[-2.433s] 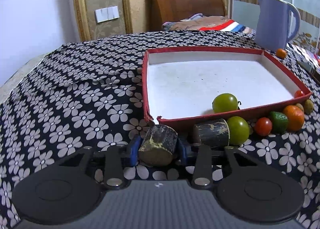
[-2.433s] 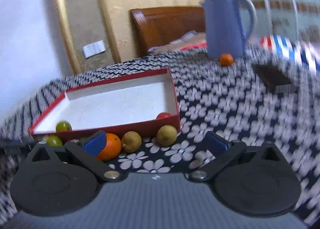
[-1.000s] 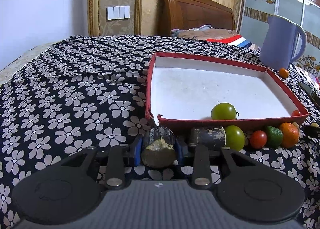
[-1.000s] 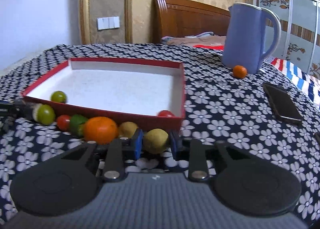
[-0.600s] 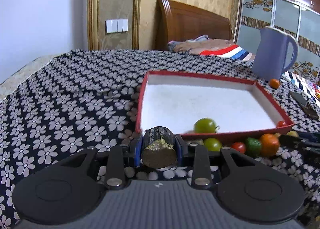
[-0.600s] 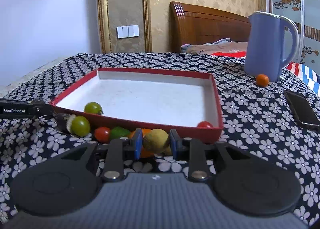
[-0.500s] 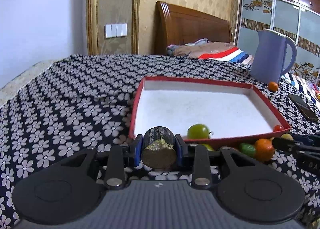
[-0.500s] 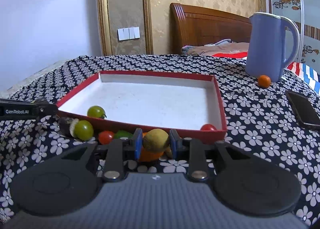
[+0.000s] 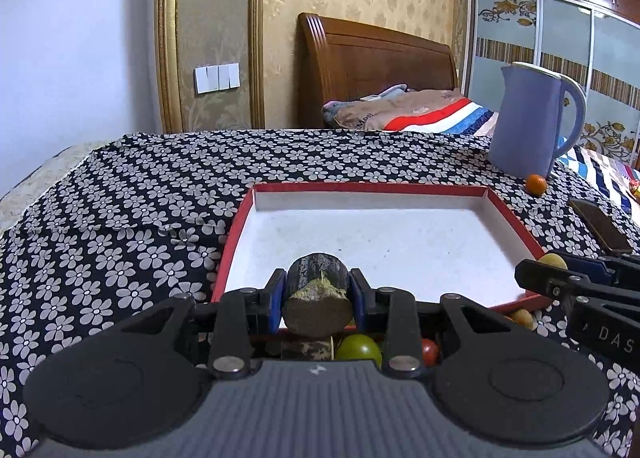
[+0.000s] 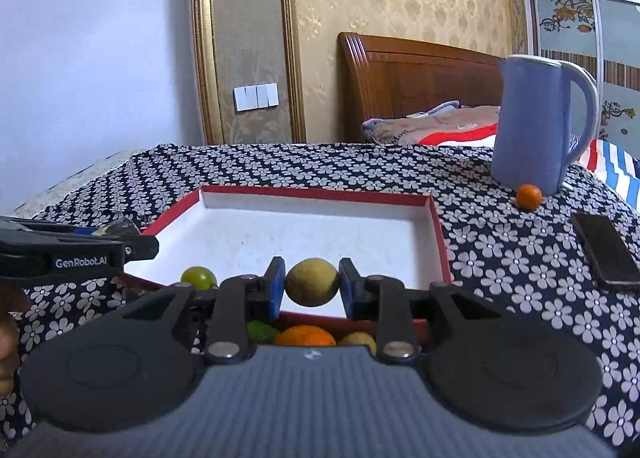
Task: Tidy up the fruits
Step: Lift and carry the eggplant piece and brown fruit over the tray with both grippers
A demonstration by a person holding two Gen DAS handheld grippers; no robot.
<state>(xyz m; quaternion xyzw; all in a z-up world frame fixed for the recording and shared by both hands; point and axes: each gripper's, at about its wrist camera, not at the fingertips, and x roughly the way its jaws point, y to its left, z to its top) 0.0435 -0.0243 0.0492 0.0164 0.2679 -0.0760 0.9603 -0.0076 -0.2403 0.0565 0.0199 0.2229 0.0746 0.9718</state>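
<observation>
Now that both loads have come up off the cloth, where they sat a second ago, we carry them above the near rim of the red tray (image 9: 516, 218). Our left gripper (image 9: 316, 300) is clamped on the dark cane stub (image 9: 317, 300), and our right gripper (image 10: 312, 288) is clamped on the yellowish fruit (image 10: 312, 287). Beneath them, a second stub, a green tomato (image 9: 357, 346), an orange (image 10: 306, 336) and others wait outside the tray wall. One green tomato (image 10: 198, 277) seems to lie inside, though the fingers hide part of it. Beyond stand the blue jug (image 10: 540, 126) and a small orange (image 10: 529, 196). We judge release into the tray comes next.
</observation>
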